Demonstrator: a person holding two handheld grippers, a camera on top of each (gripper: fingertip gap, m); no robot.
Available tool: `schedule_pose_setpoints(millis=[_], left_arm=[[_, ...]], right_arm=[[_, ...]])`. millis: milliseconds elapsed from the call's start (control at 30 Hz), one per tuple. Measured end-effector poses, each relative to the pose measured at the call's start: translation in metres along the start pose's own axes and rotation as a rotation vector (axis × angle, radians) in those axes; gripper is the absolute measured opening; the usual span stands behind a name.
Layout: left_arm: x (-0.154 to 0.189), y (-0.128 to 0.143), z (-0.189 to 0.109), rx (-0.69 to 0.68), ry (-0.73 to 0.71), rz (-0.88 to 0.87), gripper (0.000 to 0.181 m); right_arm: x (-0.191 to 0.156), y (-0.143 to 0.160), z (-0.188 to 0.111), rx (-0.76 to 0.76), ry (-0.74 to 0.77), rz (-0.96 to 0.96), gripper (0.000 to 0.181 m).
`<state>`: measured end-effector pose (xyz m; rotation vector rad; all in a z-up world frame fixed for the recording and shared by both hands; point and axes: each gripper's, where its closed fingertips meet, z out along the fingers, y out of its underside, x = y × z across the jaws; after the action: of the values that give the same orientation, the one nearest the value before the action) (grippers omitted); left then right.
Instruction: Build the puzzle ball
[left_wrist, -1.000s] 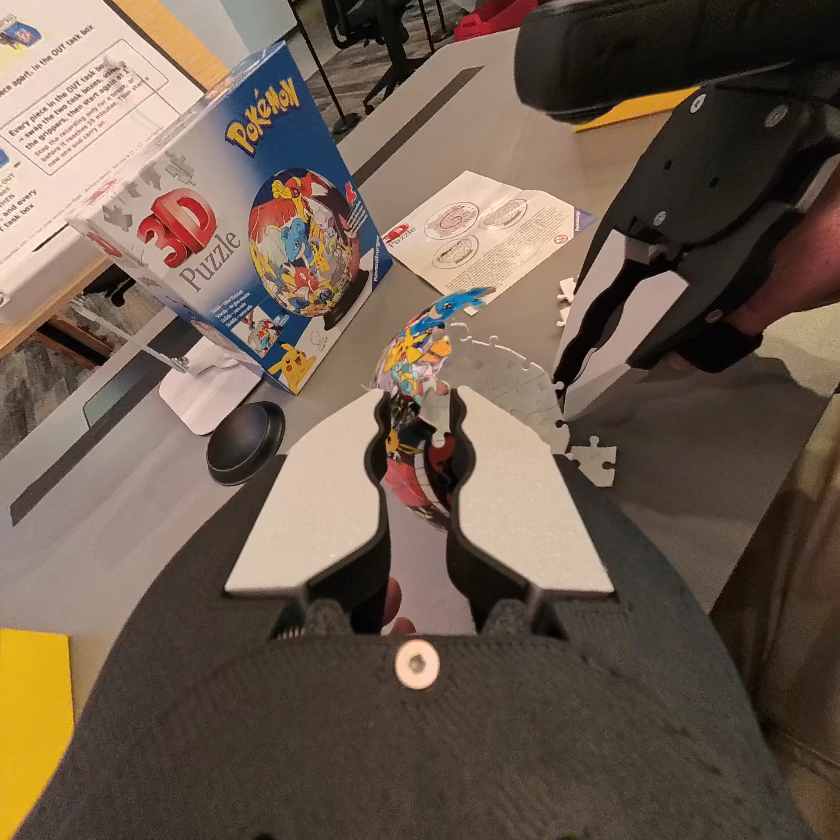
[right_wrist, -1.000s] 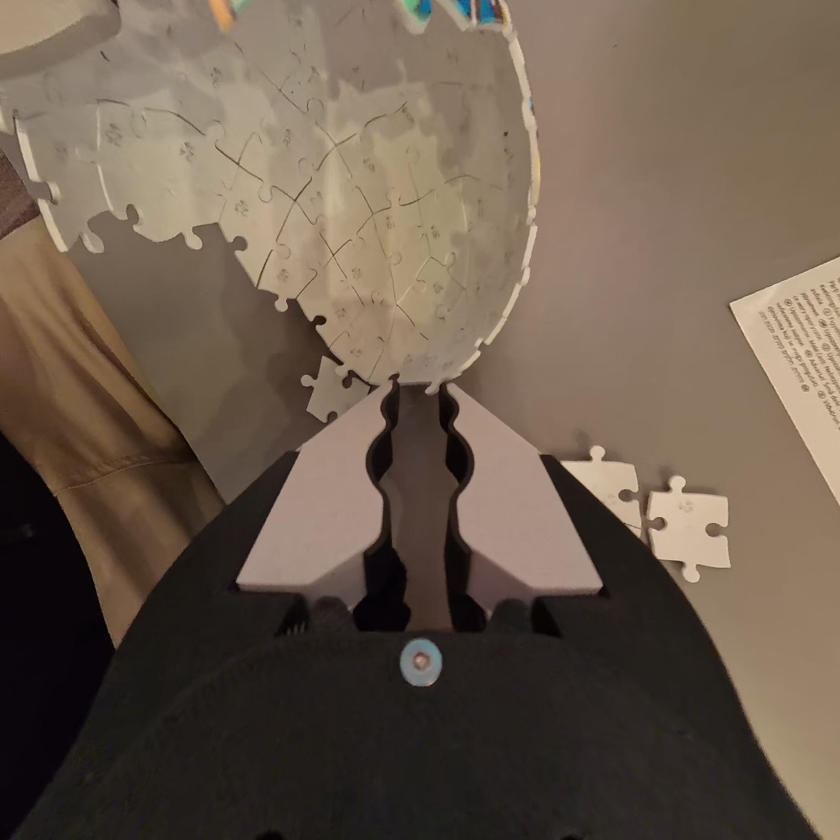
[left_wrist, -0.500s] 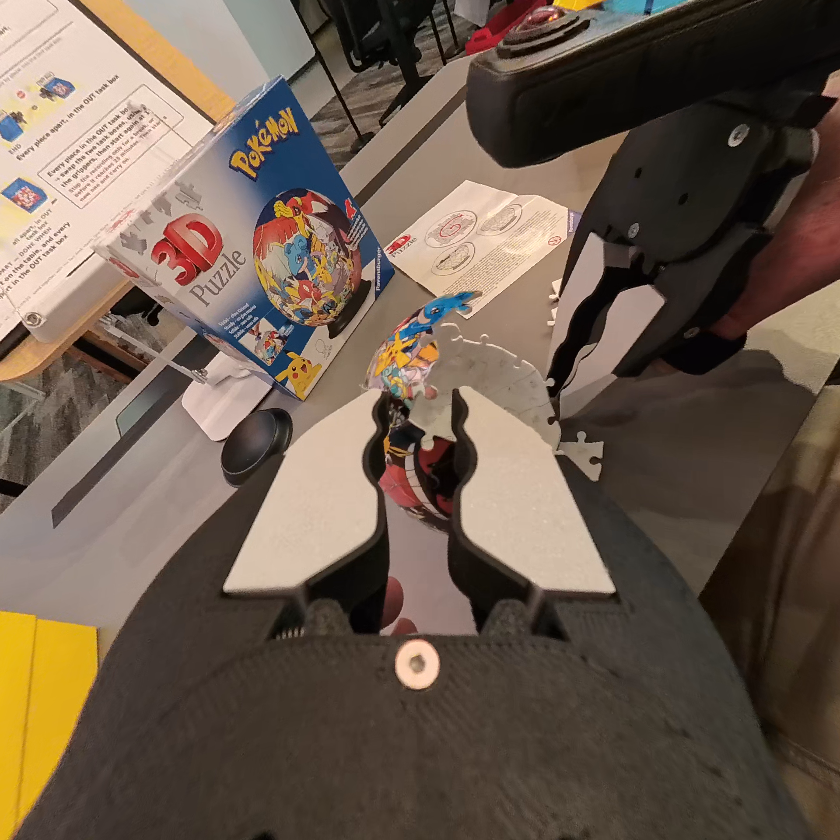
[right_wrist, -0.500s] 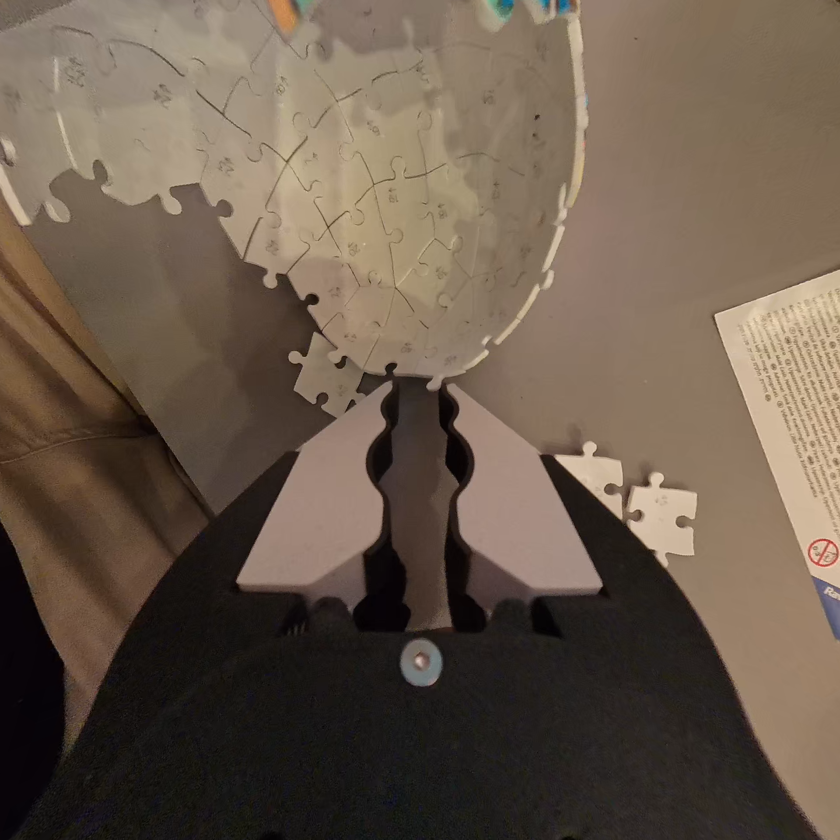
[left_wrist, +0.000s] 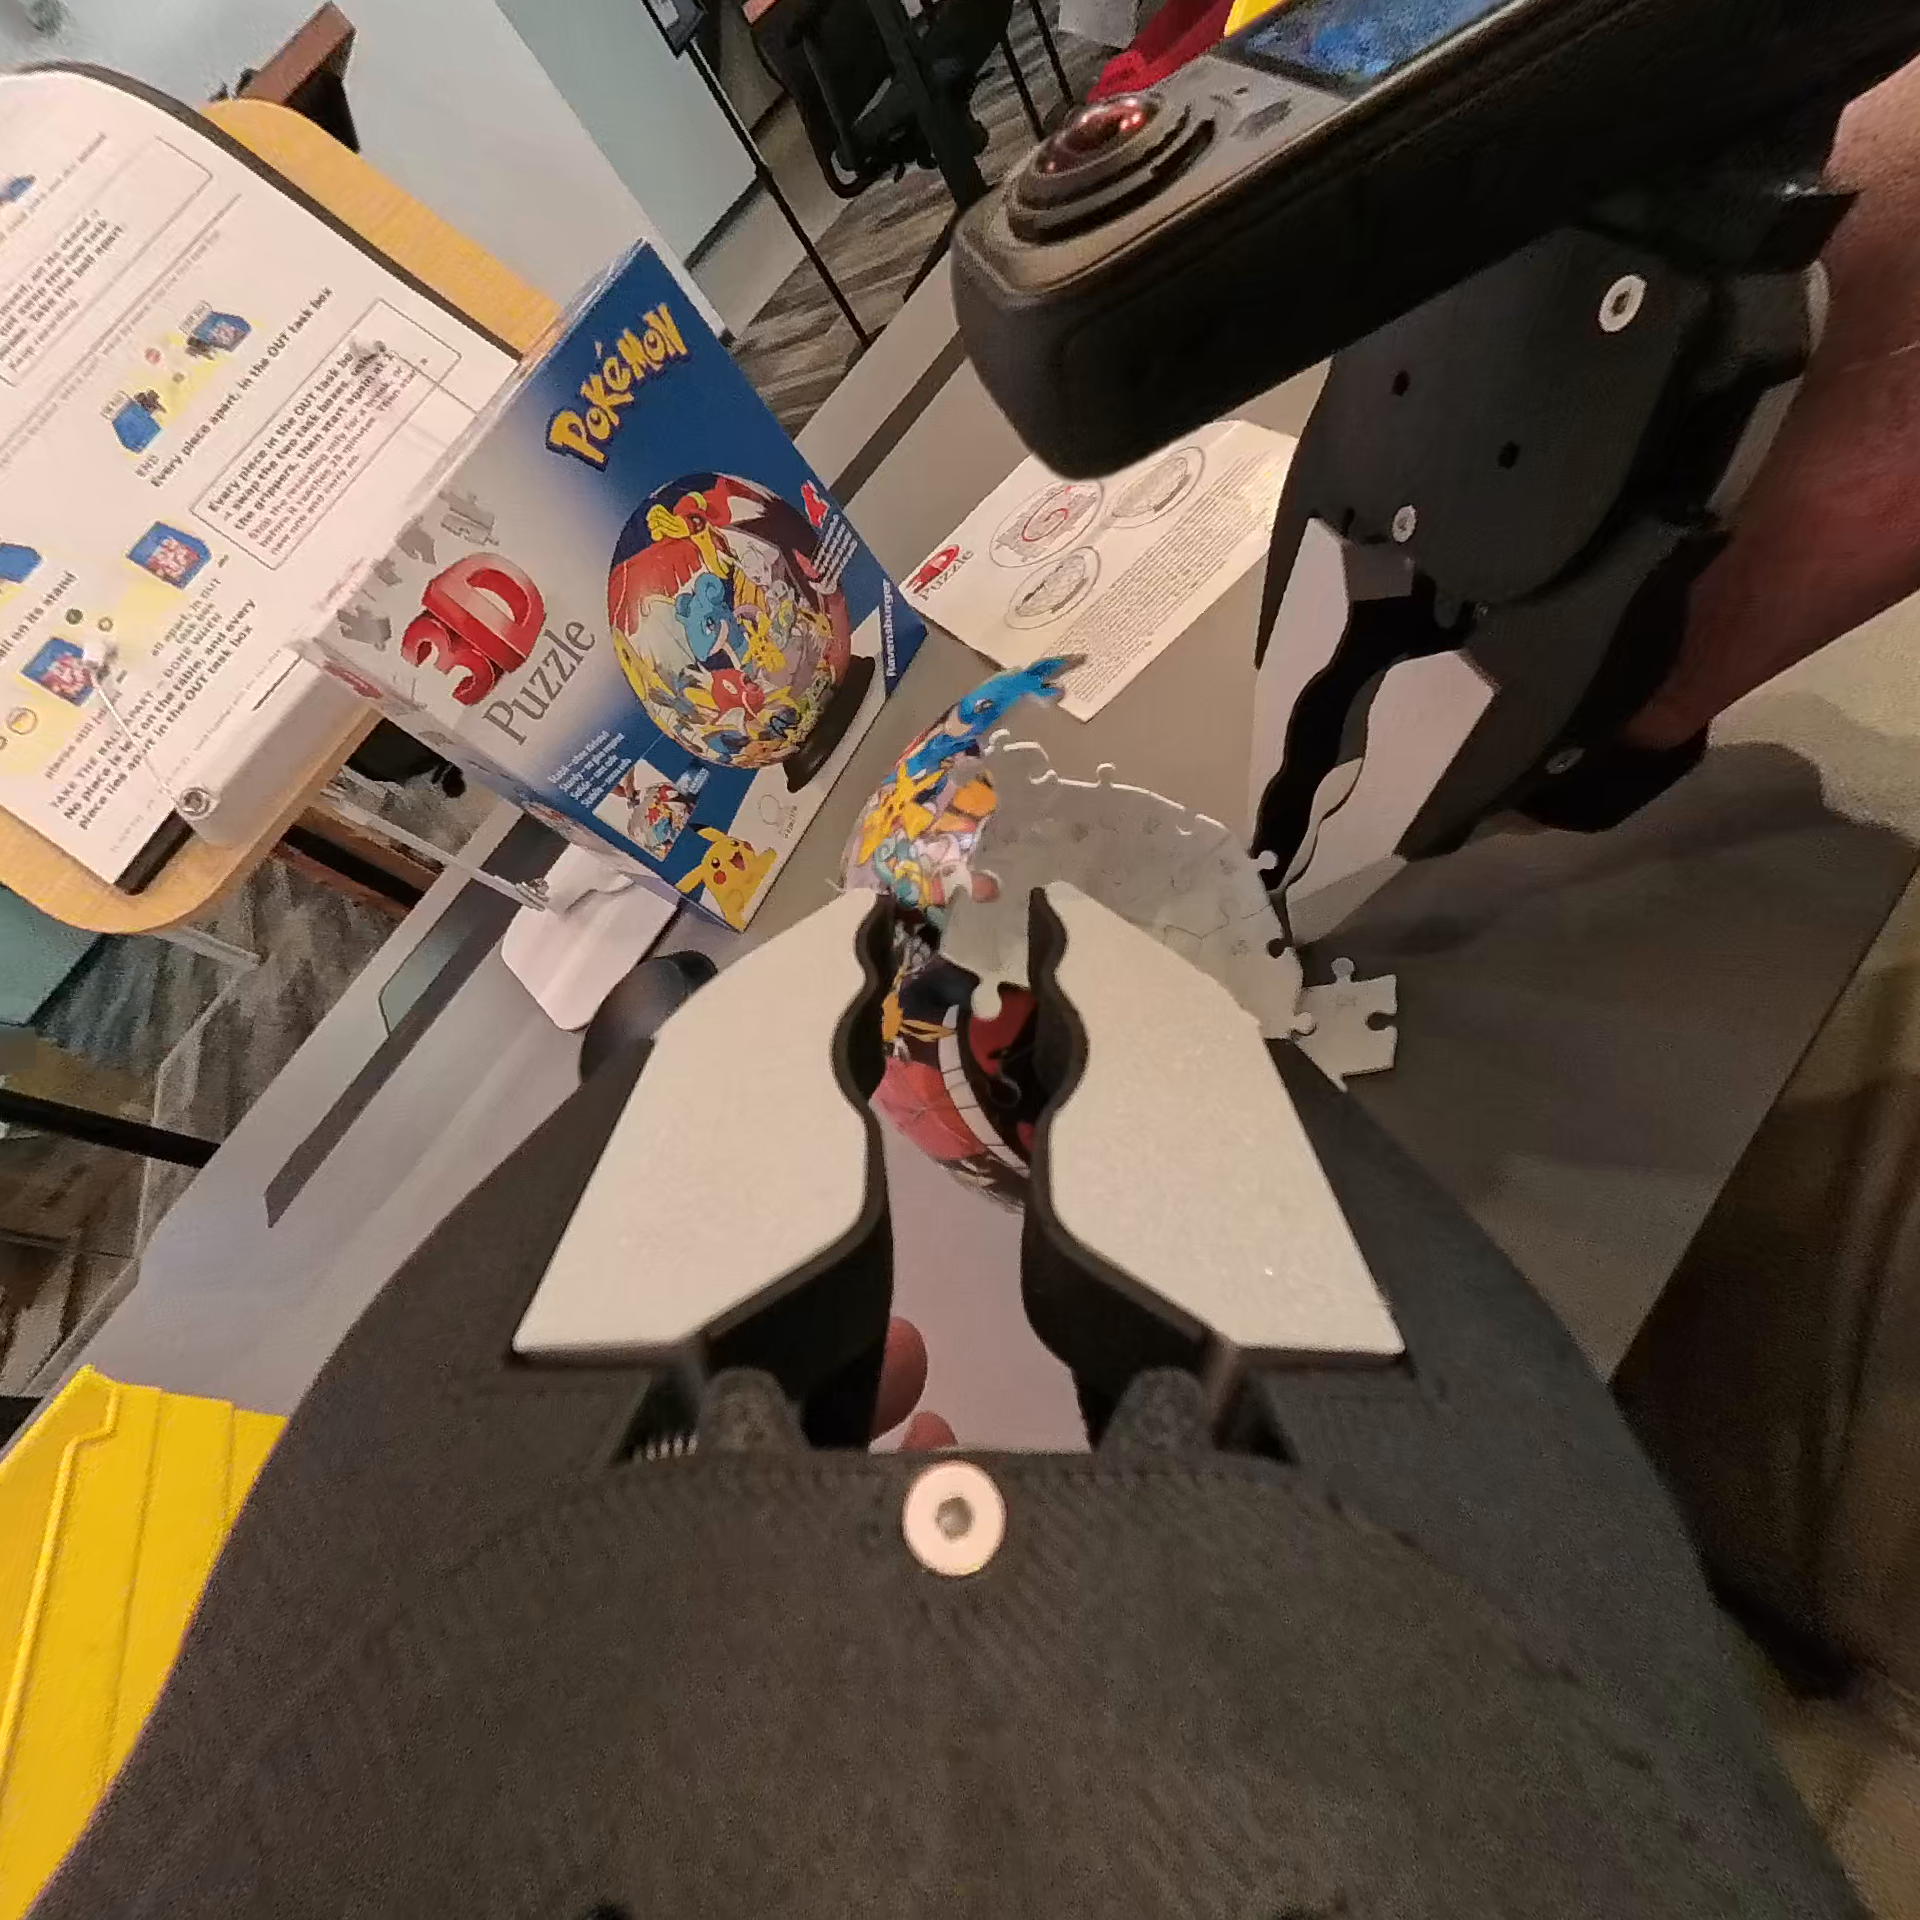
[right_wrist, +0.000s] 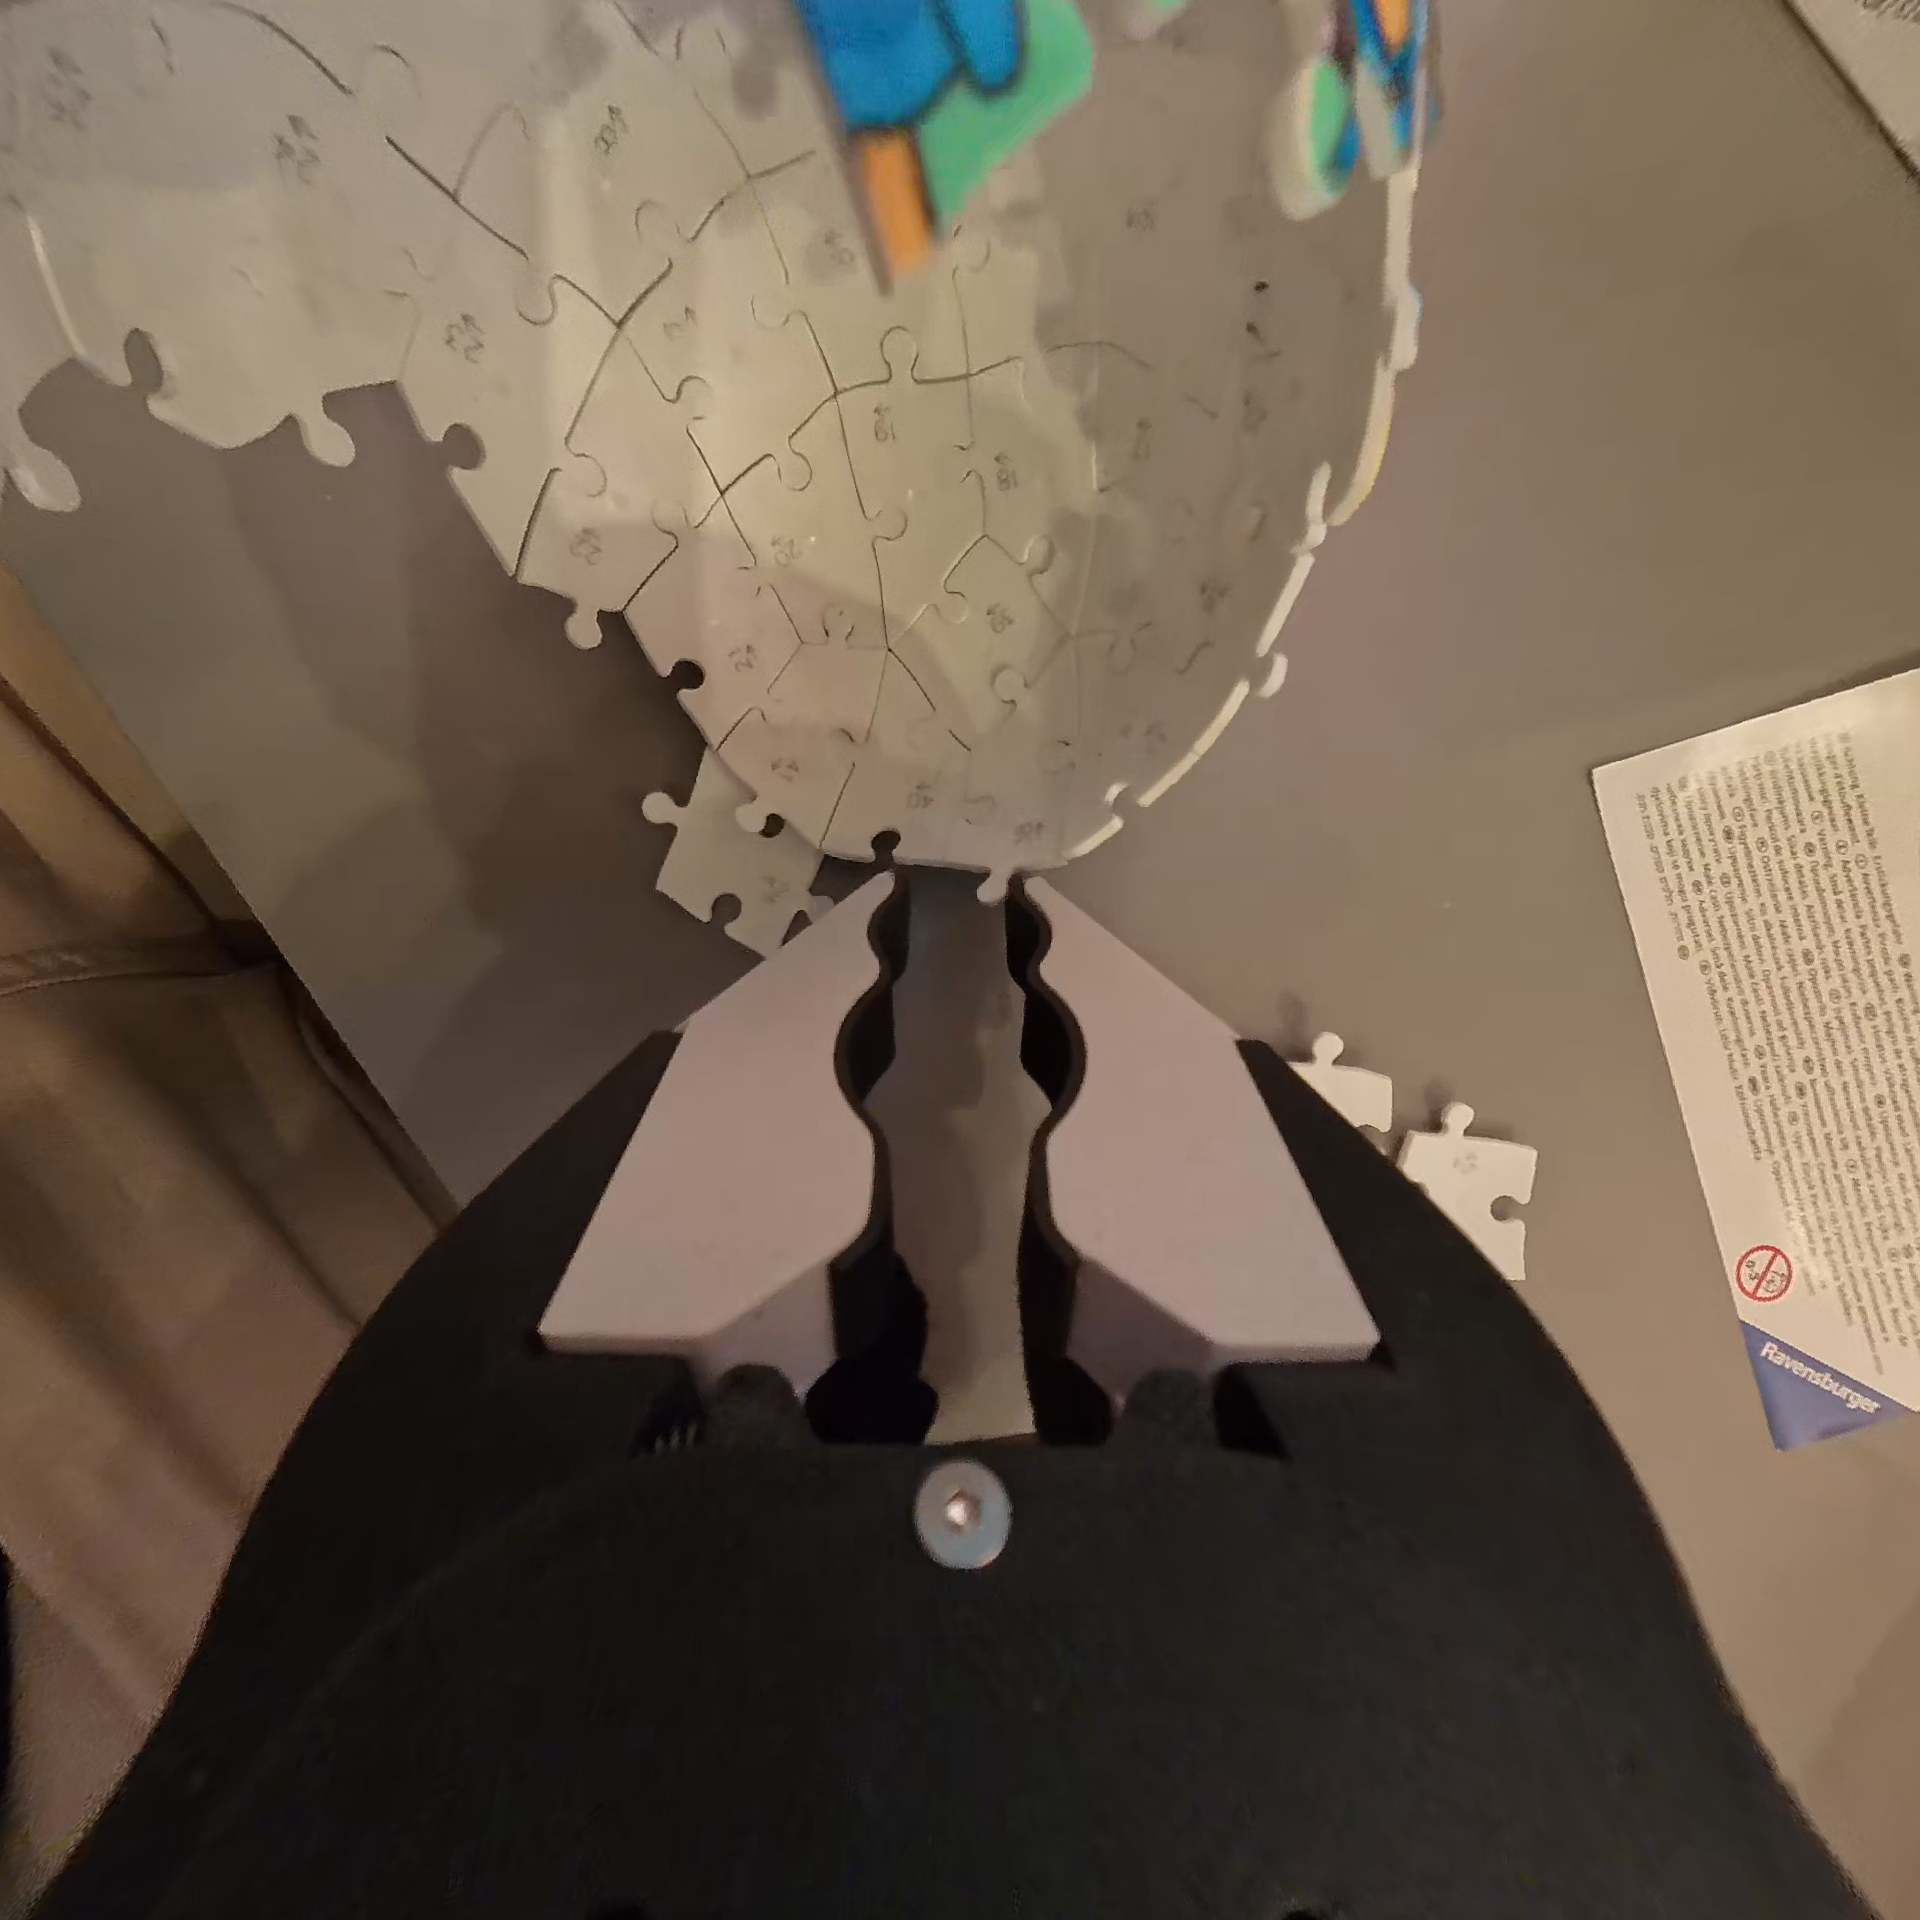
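Here the left hand-held gripper (left_wrist: 954, 914) is pinching the half-built puzzle ball (left_wrist: 935, 831); the right hand-held gripper (right_wrist: 951, 891), slightly parted and empty, is hovering above loose pieces (right_wrist: 1470, 1179), near the puzzle box (left_wrist: 665, 623) and leaflet (right_wrist: 1787, 1039).

The half-built curved plastic puzzle ball (left_wrist: 940, 831) sits on the grey table (left_wrist: 1558, 1039); the blue cardboard puzzle box (left_wrist: 665, 623) lies left of it; the white paper instruction leaflet (left_wrist: 1122, 561) lies behind; one loose white puzzle piece (left_wrist: 1351, 1013) lies just right.

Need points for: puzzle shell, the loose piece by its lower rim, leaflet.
Puzzle shell (right_wrist: 935, 582): right wrist view, on the grey inner face of the joined pieces.
Loose piece (right_wrist: 727, 878): right wrist view, on the piece's blank back, just under the shell's rim.
Leaflet (right_wrist: 1787, 1049): right wrist view, on its printed white page.
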<state>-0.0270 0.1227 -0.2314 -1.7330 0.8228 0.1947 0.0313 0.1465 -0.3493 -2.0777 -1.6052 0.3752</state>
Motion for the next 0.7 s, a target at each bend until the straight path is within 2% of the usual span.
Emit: schedule_pose_setpoints(millis=[400,700], left_arm=[[0.001,0.0,-0.001,0.004,-0.037,0.043,0.024],[0.0,0.0,-0.001,0.002,-0.054,0.074,0.022]], right_arm=[[0.004,-0.002,-0.001,0.013,0.017,-0.003,0.017],[0.003,0.002,-0.019,-0.003,0.034,-0.004,0.017]])
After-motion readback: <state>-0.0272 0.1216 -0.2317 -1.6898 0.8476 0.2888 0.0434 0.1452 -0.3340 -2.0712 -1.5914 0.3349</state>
